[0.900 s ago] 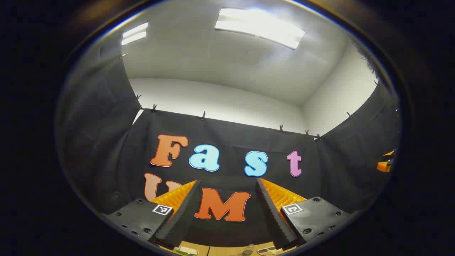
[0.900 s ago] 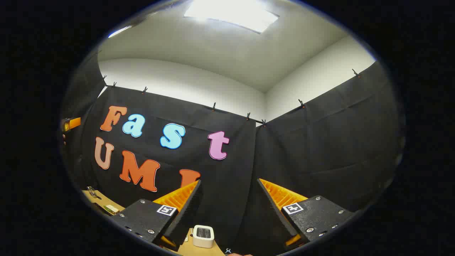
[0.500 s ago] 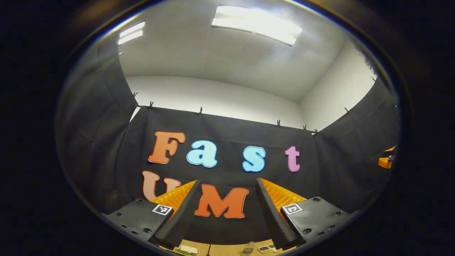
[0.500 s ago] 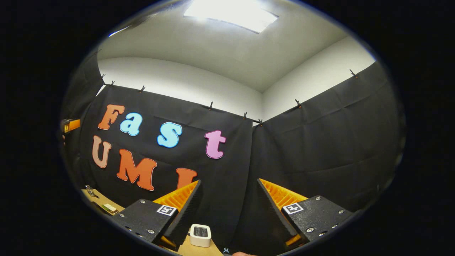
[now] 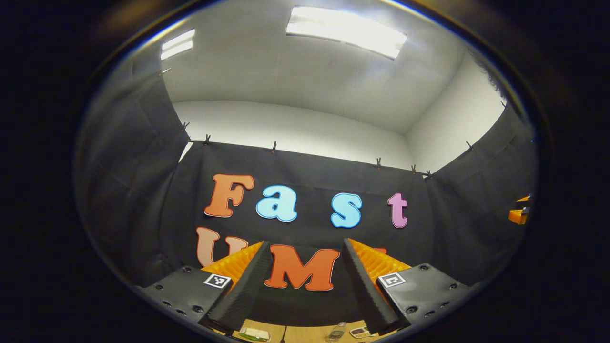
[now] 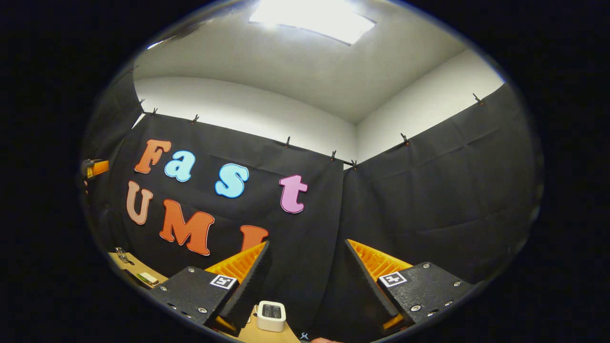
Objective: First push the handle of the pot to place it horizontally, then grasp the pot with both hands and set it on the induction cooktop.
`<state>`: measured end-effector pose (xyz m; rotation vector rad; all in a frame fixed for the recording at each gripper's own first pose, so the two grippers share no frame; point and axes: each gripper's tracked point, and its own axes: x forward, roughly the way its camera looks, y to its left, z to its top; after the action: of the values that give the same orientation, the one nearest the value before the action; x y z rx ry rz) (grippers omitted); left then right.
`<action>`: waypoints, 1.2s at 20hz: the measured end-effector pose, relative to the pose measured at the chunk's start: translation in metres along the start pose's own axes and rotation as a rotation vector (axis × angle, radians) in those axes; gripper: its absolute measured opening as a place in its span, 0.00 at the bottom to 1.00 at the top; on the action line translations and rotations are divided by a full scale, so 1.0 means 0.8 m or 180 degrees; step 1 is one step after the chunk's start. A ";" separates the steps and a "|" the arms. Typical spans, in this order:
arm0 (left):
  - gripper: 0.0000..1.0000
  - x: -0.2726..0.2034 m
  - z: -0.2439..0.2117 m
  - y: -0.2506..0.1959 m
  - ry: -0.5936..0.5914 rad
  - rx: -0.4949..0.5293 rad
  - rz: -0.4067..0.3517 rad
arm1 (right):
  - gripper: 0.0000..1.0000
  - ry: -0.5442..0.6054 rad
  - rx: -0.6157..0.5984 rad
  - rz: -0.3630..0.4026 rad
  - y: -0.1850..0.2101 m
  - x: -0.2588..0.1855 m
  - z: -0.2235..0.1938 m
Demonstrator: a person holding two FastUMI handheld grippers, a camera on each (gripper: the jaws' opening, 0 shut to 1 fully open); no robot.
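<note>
Left gripper view: left gripper released, aimed high at booth wall, table strip at 6 o'clock (small clutter, pot unseen); right gripper view: right gripper released, white box at 6 o'clock on table; tilt both down first, find pot handle.

Two tools, one white box

A recording booth inside a plain white room: black cloth clipped up as walls, ceiling light panels overhead, and a wooden table holding a small white device.
</note>
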<state>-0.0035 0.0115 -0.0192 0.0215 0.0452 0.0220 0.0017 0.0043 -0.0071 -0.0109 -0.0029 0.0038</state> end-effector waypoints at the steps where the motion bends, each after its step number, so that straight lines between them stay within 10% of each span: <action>1: 0.96 -0.001 -0.001 0.001 0.0012 0.0009 0.0006 | 0.93 0.0000 0.0011 -0.0005 -0.001 0.001 -0.001; 16: 0.94 -0.001 -0.041 -0.030 0.0304 0.0093 -0.0122 | 0.93 0.0071 0.0031 0.0000 -0.010 -0.004 -0.018; 20: 0.63 -0.006 -0.072 -0.054 0.0530 0.0128 -0.0224 | 0.93 0.0113 0.0052 0.0007 -0.015 -0.009 -0.028; 24: 0.07 -0.011 -0.109 -0.074 0.0716 0.0148 -0.0246 | 0.93 0.0166 0.0064 0.0011 -0.021 -0.010 -0.040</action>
<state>-0.0152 -0.0458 -0.1070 0.0638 0.2714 -0.0540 -0.0064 -0.0130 -0.0389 0.0091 0.0493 0.0071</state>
